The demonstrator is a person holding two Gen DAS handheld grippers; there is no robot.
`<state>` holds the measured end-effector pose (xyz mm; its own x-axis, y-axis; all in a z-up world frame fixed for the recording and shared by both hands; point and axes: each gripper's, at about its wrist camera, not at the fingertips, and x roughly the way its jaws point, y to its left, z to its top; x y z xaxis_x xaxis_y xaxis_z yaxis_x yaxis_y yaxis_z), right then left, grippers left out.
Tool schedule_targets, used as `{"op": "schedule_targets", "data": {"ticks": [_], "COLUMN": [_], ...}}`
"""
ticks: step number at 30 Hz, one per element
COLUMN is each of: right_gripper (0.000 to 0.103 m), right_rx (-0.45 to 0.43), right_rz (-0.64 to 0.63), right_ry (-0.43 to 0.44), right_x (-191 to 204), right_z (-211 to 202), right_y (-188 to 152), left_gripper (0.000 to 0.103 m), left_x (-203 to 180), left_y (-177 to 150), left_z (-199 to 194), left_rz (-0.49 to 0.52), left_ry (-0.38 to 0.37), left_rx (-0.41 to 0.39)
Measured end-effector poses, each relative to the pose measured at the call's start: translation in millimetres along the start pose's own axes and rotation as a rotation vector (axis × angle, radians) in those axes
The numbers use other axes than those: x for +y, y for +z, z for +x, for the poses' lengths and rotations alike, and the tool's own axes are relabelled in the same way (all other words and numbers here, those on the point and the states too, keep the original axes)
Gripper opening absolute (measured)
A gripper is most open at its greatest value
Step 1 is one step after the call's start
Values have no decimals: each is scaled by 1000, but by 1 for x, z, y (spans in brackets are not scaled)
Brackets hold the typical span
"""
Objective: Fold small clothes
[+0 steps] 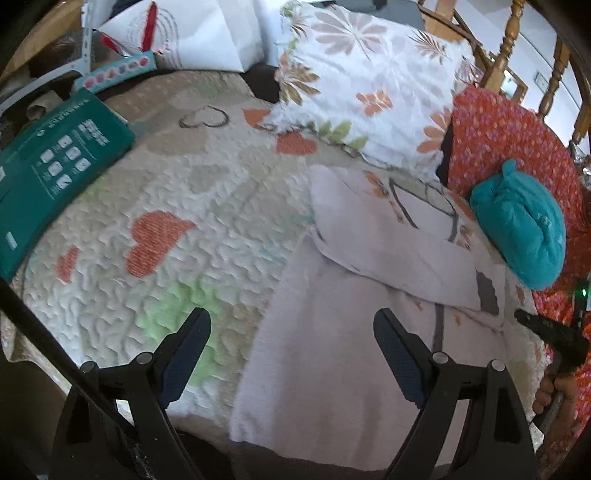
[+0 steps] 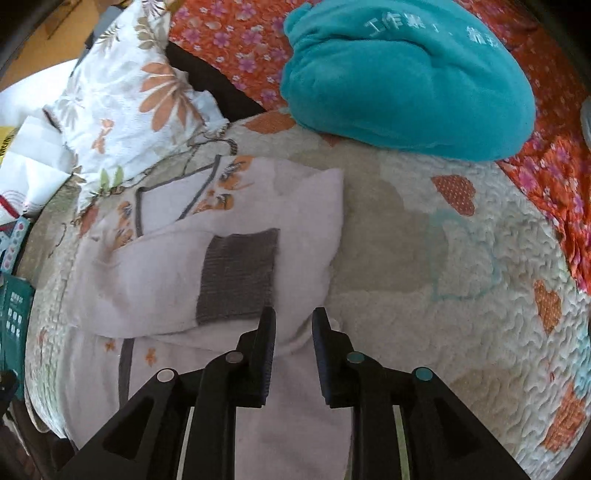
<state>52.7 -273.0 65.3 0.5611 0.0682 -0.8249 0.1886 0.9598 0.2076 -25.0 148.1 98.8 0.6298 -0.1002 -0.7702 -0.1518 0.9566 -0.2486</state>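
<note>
- Fingers of the left gripper (image 1: 291,325) stand wide apart with nothing between them, one over the quilted bedspread (image 1: 147,206) and the other over the near part of the pale garment (image 1: 332,350).
- Right gripper (image 2: 293,323) has its jaws narrowed to a small gap; its tips sit at the garment's (image 2: 147,266) folded edge, with pale cloth showing between them, though I cannot tell whether they pinch it.
- In the left wrist view the right gripper's dark tip (image 1: 546,328) appears at the right edge, a hand (image 1: 554,395) gripping below it.
- The garment, a small pale lilac piece with grey trim and orange prints, lies flat on the bedspread, one sleeve folded across its body; a grey knitted cuff (image 2: 240,277) lies just ahead of the right gripper.
- Beyond the garment a teal fleece bundle (image 2: 406,81) rests where the bedspread meets a red floral cloth (image 2: 229,40).
- A white pillow with orange flowers (image 1: 369,81) sits just beyond the garment's collar.
- Far left in the left wrist view, a green box (image 1: 55,166) lies on the bedspread, with a white paper bag (image 1: 192,33) behind it.
</note>
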Motion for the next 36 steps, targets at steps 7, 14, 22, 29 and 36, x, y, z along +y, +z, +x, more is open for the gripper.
{"op": "schedule_targets", "data": {"ticks": [7,14,22,29,36], "right_gripper": [40,2,30,37,38], "right_rx": [18,72,58,117,135], "right_rz": [-5,55,231,312,326], "right_ry": [-35,-179,83,126,293], "right_x": [24,-2,-49,-66,-43], "right_z": [52,79,20,3,-7], "right_y": [24,36,-17,-98,-143], "left_gripper": [89,89,89,89,87], "left_x": [-25,-10,13,32,36], "left_y": [-13,-4,2,-6,-51], "left_z": [-1,18,39,68,62], "left_rz": [55,57,46,96,100], "left_ry": [-9,64,57,32,-120], "left_rx": [-2,18,69,126,143]}}
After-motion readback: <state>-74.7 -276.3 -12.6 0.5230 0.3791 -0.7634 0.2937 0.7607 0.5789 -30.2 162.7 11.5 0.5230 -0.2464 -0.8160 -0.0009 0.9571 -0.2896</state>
